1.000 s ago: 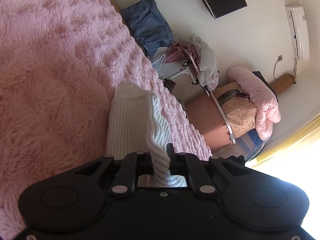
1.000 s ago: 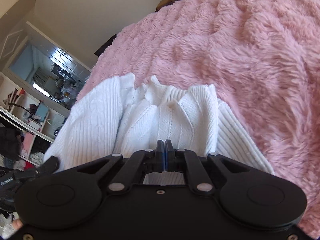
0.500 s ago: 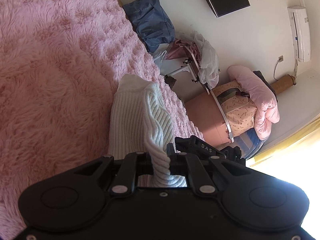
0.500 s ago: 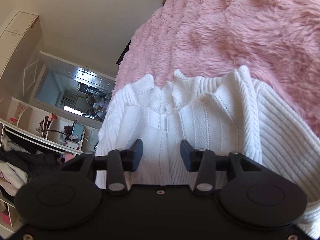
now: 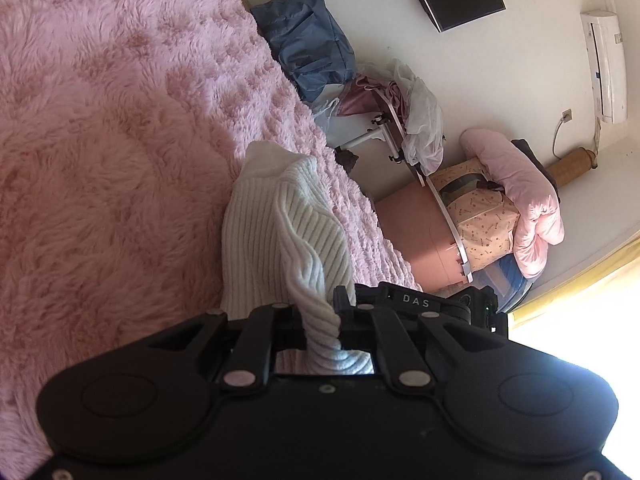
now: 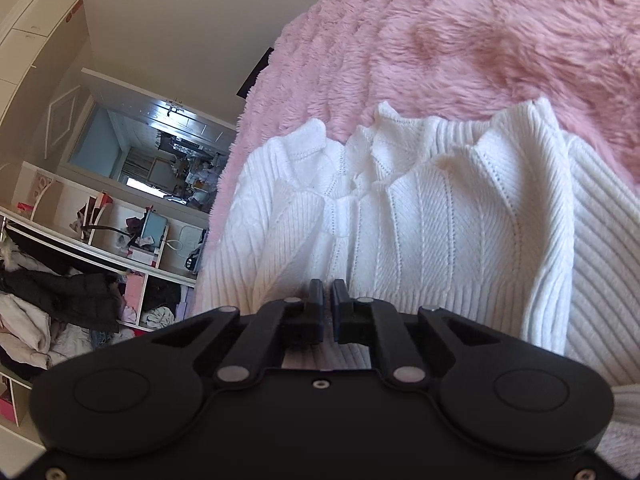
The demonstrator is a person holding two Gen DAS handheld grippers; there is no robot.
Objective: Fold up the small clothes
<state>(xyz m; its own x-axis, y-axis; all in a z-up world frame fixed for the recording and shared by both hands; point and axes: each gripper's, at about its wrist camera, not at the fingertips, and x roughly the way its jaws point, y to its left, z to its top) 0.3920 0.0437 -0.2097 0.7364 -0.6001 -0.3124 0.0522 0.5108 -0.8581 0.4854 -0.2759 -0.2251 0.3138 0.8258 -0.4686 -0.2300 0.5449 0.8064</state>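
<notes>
A small white ribbed knit cardigan lies on a fluffy pink blanket, collar away from me, front panels overlapping. My right gripper hovers over its lower middle, jaws nearly together with a thin gap and nothing between them. In the left wrist view my left gripper is shut on a bunched fold of the cardigan, which rises from the pink blanket into the jaws. The right gripper's body shows just behind the left fingers.
The blanket's edge drops off to the right in the left wrist view, beside a blue bag, a rack with clothes and a pink bin. Cluttered shelves stand beyond the blanket's left edge in the right wrist view.
My right gripper let go of the cardigan, opened wide, then closed to a thin gap above it. My left gripper kept its hold; the right gripper came into its view.
</notes>
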